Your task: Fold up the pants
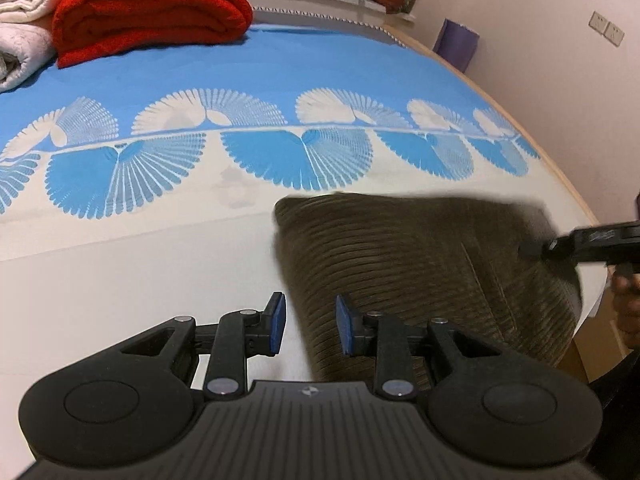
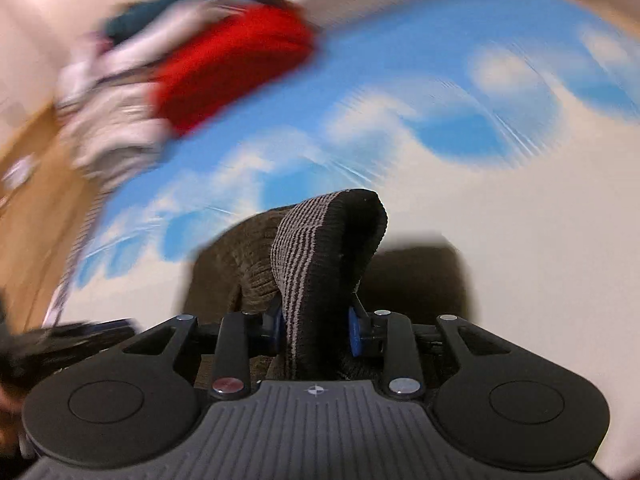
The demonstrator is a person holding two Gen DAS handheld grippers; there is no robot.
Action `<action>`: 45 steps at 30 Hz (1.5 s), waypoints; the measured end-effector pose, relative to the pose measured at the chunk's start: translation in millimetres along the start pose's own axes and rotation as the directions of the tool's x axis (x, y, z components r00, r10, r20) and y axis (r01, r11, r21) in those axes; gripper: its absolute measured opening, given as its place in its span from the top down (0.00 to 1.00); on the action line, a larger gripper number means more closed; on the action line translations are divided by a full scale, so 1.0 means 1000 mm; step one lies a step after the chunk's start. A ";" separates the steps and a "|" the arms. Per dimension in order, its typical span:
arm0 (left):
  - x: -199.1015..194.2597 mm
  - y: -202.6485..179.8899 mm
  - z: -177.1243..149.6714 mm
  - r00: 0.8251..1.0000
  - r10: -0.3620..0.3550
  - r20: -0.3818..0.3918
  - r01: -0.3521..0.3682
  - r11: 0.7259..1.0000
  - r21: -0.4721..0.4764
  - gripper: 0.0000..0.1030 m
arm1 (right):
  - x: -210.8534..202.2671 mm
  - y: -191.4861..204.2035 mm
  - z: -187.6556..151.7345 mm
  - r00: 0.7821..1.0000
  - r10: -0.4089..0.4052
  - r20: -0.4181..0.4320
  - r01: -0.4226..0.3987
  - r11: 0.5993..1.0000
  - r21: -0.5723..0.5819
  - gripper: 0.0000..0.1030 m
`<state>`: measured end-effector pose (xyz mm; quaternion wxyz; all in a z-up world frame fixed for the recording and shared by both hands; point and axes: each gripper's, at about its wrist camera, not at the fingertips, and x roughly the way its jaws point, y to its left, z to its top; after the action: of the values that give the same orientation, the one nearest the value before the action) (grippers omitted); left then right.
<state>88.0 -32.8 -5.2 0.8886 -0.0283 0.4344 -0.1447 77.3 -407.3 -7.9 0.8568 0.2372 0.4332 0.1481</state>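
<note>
I see the brown corduroy pants point(image 1: 420, 272) lying on the blue-and-white bedsheet point(image 1: 280, 64), near its right edge. My right gripper point(image 2: 316, 330) is clamped on a raised fold of the pants, blue pads pressing both sides. My left gripper point(image 1: 310, 328) hangs over the pants' left edge, jaws apart, gripping nothing.

The left gripper point(image 1: 310, 326) sits at six o'clock, its blue-padded jaws apart over the near edge of the olive corduroy pants point(image 1: 420, 264), gripping nothing. The right gripper point(image 1: 532, 249) reaches in from three o'clock onto the cloth. A folded red blanket point(image 1: 148, 8) lies at eleven o'clock on the blue-and-white bedsheet point(image 1: 280, 68).
</note>
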 end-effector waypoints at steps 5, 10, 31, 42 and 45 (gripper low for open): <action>0.017 -0.017 -0.006 0.998 -0.024 -0.049 0.028 0.997 0.074 0.70 | 0.036 -0.038 -0.013 0.974 -0.189 -0.128 0.193 0.981 0.020 0.57; 0.035 -0.038 -0.022 0.977 -0.143 -0.157 0.172 0.966 0.191 0.70 | 0.015 -0.023 -0.009 0.973 -0.230 -0.001 0.228 0.969 -0.095 0.55; 0.111 -0.011 0.028 0.991 0.101 -0.089 -0.098 0.994 0.039 0.71 | 0.034 -0.013 -0.052 0.960 -0.094 -0.264 -0.037 0.891 -0.453 0.78; 0.079 -0.004 0.039 0.997 0.019 -0.071 -0.021 0.999 -0.035 0.59 | 0.012 -0.015 -0.029 0.990 0.026 -0.142 -0.069 0.951 -0.303 0.62; 0.071 -0.010 0.031 0.996 -0.028 -0.090 0.030 0.999 0.029 0.59 | 0.009 -0.018 -0.019 1.000 -0.015 -0.015 0.011 0.967 -0.255 0.60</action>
<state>151.5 -64.9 -38.6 0.8664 -0.0147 0.4710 -0.1652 67.8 -412.8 -33.1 0.8775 0.1211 0.4193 0.1988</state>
